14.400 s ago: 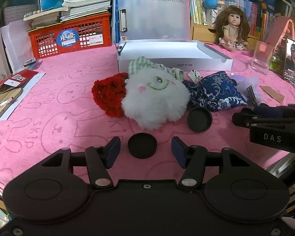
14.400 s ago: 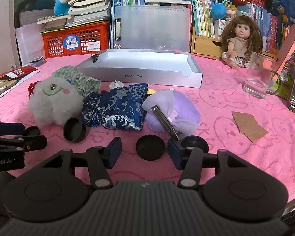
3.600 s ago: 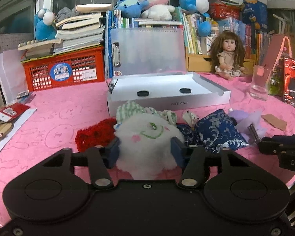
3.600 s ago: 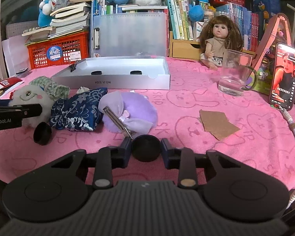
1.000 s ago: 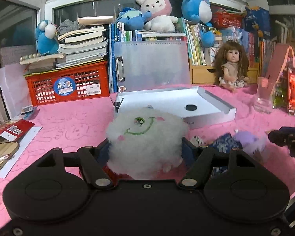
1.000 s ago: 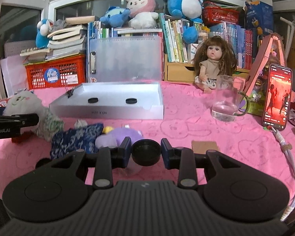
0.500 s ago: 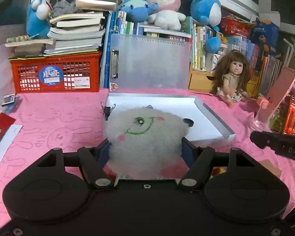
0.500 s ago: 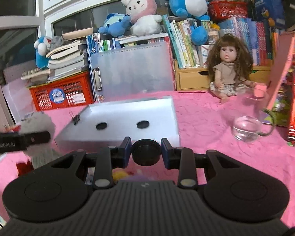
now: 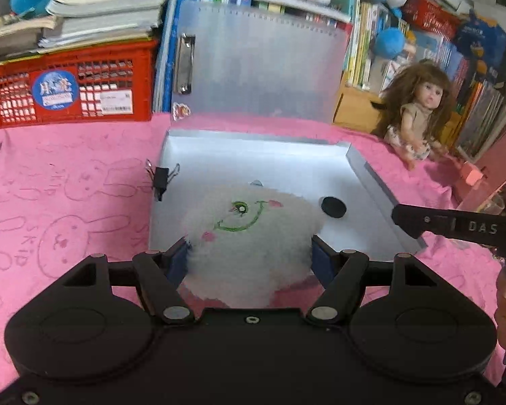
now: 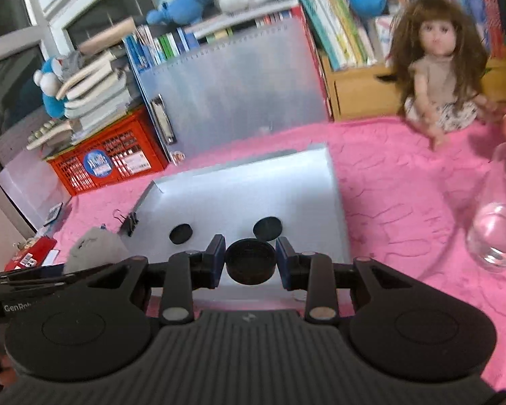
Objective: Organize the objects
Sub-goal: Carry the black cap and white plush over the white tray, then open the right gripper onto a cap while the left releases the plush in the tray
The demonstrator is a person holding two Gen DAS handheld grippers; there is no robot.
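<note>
My left gripper is shut on a white fluffy plush with a green stitched smile, held over the near edge of the shallow white box. One black round cap shows in the box beside the plush. In the right wrist view my right gripper is shut on a black round cap, held over the near part of the white box. Two black caps lie on the box floor. The plush shows at lower left there.
A black binder clip sits on the box's left wall. Behind the box stand a translucent folder and a red crate under stacked books. A doll sits at back right, a glass cup on the right of the pink cloth.
Both grippers have moved forward over the white box with their loads. The box now fills more of each view, and both views have tilted downward.
</note>
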